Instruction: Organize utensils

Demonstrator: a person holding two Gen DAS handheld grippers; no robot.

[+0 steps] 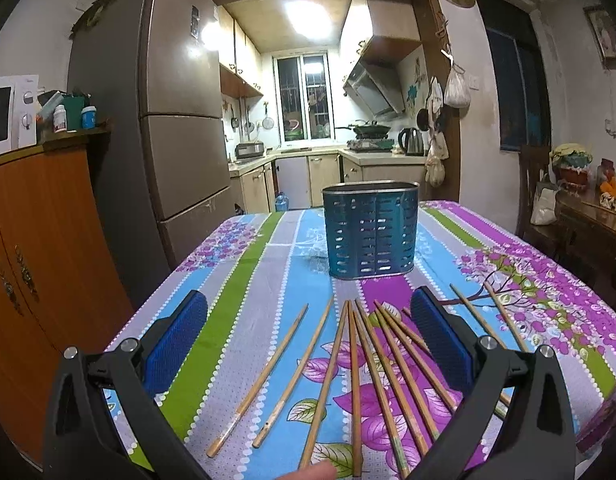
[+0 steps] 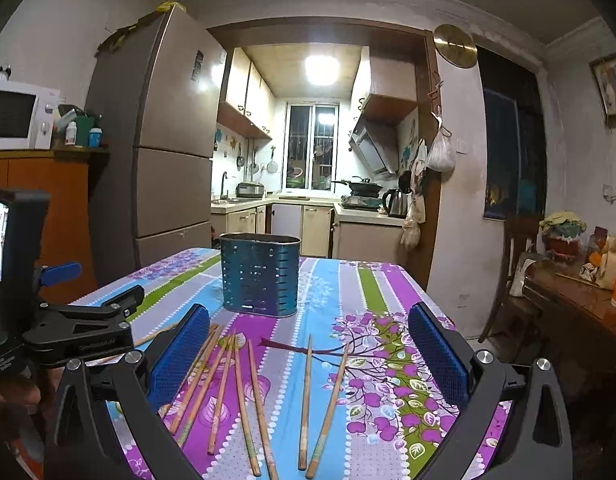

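Both tongs, left tongs and right tongs, stand released and hold nothing above the striped floral tabletop. Loose wooden chopsticks lie fanned on the cloth below and between the left pads, two more lying between the right pads. Beyond both tongs stands the upright blue perforated holder, apart from the chopsticks.

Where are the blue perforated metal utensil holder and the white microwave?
Blue perforated metal utensil holder (image 1: pixel 371 232): left wrist view, middle of its front wall.
White microwave (image 2: pixel 16 121): right wrist view, on its dark door window.
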